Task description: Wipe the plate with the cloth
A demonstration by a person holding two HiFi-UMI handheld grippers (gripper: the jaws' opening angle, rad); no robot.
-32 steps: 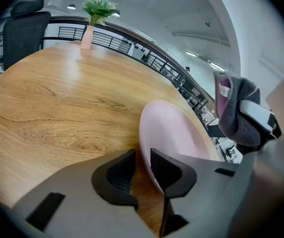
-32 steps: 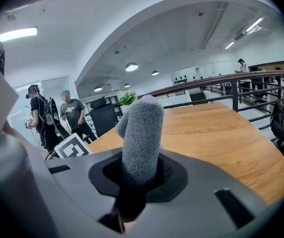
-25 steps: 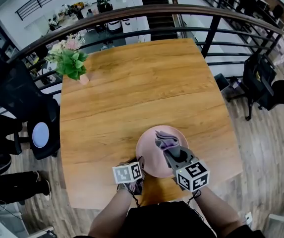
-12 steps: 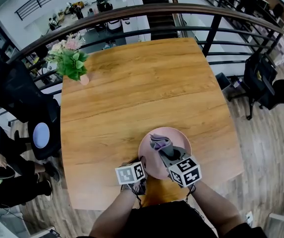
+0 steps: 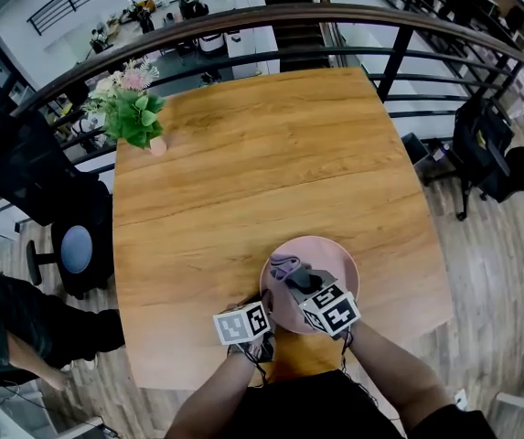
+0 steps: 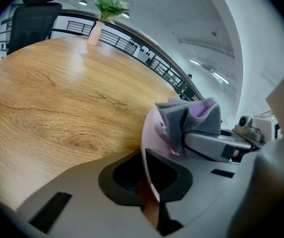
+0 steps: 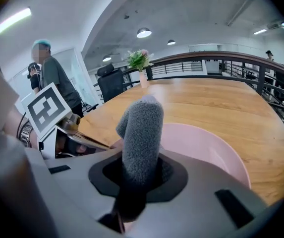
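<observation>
A pink plate (image 5: 342,262) lies near the front edge of the wooden table (image 5: 243,172). My left gripper (image 5: 263,311) sits at the plate's left rim (image 6: 149,133). Its jaws have just been closing, and the rim stands between them, gripped. My right gripper (image 5: 294,280) hovers low over the plate, shut on a grey and purple cloth (image 5: 282,267). In the right gripper view the cloth (image 7: 142,133) sticks up as a grey roll from between the jaws, with the plate (image 7: 206,148) beyond it. The left gripper view shows the cloth (image 6: 191,120) bunched over the plate.
A vase of flowers (image 5: 135,112) stands at the table's far left corner. A black railing (image 5: 399,53) curves behind the table. A black chair (image 5: 51,199) and a stool (image 5: 76,248) stand to the left, where a person's legs (image 5: 24,337) show. The table's front edge is close under my arms.
My right gripper has sunk toward the plate with the cloth and drawn nearer to me. The left gripper has stayed at the rim. The person at the left has walked on.
</observation>
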